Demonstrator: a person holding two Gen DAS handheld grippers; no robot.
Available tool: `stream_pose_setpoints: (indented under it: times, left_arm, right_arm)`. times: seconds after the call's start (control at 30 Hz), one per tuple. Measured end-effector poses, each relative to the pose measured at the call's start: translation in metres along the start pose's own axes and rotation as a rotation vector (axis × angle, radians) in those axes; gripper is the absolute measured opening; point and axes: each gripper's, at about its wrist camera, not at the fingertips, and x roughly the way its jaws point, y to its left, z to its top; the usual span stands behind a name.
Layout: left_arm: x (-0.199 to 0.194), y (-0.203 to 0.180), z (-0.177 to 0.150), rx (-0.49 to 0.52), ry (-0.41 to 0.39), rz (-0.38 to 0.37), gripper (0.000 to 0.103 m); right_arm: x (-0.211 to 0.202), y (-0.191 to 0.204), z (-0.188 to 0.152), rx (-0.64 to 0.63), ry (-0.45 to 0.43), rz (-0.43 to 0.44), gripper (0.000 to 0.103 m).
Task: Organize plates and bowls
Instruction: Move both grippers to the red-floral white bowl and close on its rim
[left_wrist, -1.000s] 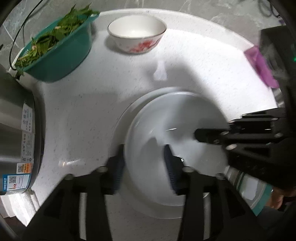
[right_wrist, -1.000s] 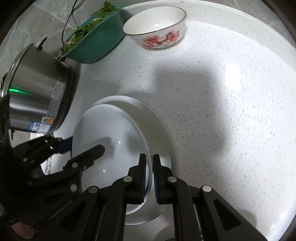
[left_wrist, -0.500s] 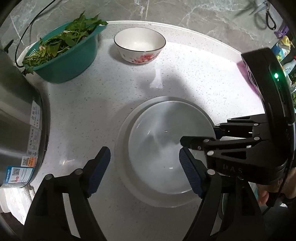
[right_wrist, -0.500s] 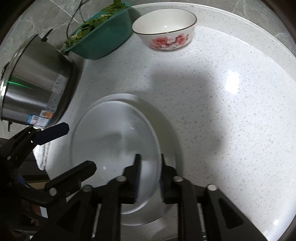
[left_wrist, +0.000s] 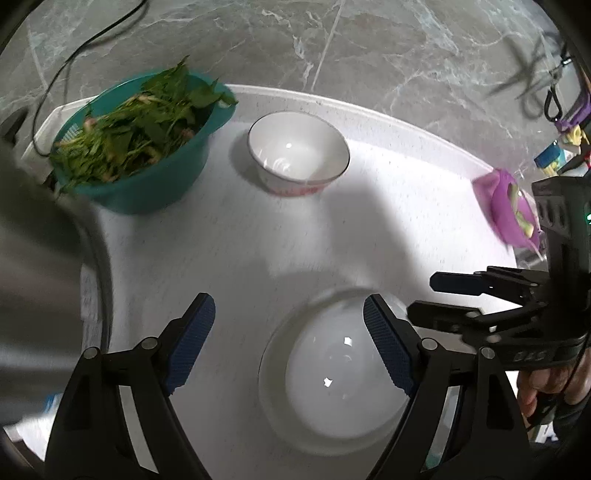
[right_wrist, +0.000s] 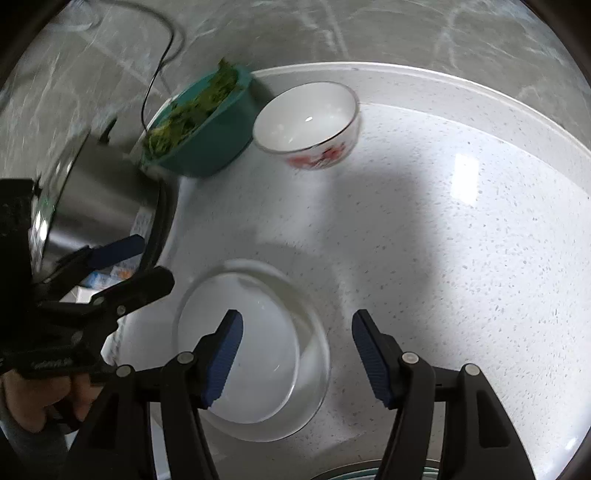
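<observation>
Two white plates (left_wrist: 332, 387) lie stacked on the white speckled counter, the smaller one inside the larger. My left gripper (left_wrist: 290, 347) hovers above their left edge; its jaws are opening and nothing is between them. My right gripper (right_wrist: 297, 354) hangs over the right rim of the plates (right_wrist: 273, 343); its jaws are opening too and the pads touch nothing. Each gripper shows in the other's view: the right gripper (left_wrist: 432, 295) at the right, the left gripper (right_wrist: 144, 262) at the left. A white bowl (left_wrist: 297, 162) with red flowers (right_wrist: 310, 125) stands upright at the back.
A teal basin of leafy greens (left_wrist: 147, 147) stands left of the bowl, also seen in the right wrist view (right_wrist: 207, 122). A steel pot (right_wrist: 92, 199) fills the left side. A purple container (left_wrist: 509, 210) sits at the right edge. A marble wall backs the counter (right_wrist: 443, 258).
Both grippers have let go of the smaller plate's rim, opened and risen. The plate now lies flat in the larger one. Both views have tilted up toward the back wall.
</observation>
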Motion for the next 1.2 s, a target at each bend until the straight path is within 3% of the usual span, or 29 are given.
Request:
stream_pose_setpoints:
  times: [0.1, 0.27, 0.43, 0.77, 0.97, 1.0, 1.07, 1.13, 1.2]
  left_arm:
    - [0.014, -0.001, 0.020, -0.003, 0.004, -0.004, 0.082]
    - [0.042, -0.006, 0.071, -0.008, 0.014, 0.018, 0.082]
    - [0.075, 0.000, 0.115, -0.043, 0.020, 0.071, 0.082]
    - [0.125, 0.012, 0.134, -0.086, 0.042, 0.121, 0.082]
    - [0.138, 0.008, 0.146, -0.044, 0.018, 0.186, 0.081]
    - [0.138, 0.006, 0.145, -0.040, 0.022, 0.191, 0.079]
    - [0.143, 0.004, 0.146, -0.036, 0.035, 0.183, 0.061]
    - [0.149, 0.003, 0.145, -0.035, 0.047, 0.174, 0.055]
    - [0.154, 0.004, 0.145, -0.038, 0.059, 0.171, 0.051]
  right_arm:
    - [-0.017, -0.017, 0.025, 0.028, -0.053, 0.048, 0.065]
    - [-0.034, -0.054, 0.082, 0.134, -0.140, 0.039, 0.065]
    - [-0.007, -0.068, 0.131, 0.169, -0.119, 0.027, 0.065]
    - [0.056, -0.085, 0.155, 0.198, -0.023, 0.018, 0.065]
    - [0.071, -0.093, 0.163, 0.202, 0.002, 0.011, 0.064]
    - [0.073, -0.094, 0.164, 0.197, 0.005, 0.008, 0.063]
    - [0.075, -0.093, 0.164, 0.184, 0.010, 0.007, 0.060]
    - [0.076, -0.093, 0.164, 0.174, 0.018, 0.006, 0.059]
    - [0.076, -0.095, 0.163, 0.172, 0.023, 0.006, 0.050]
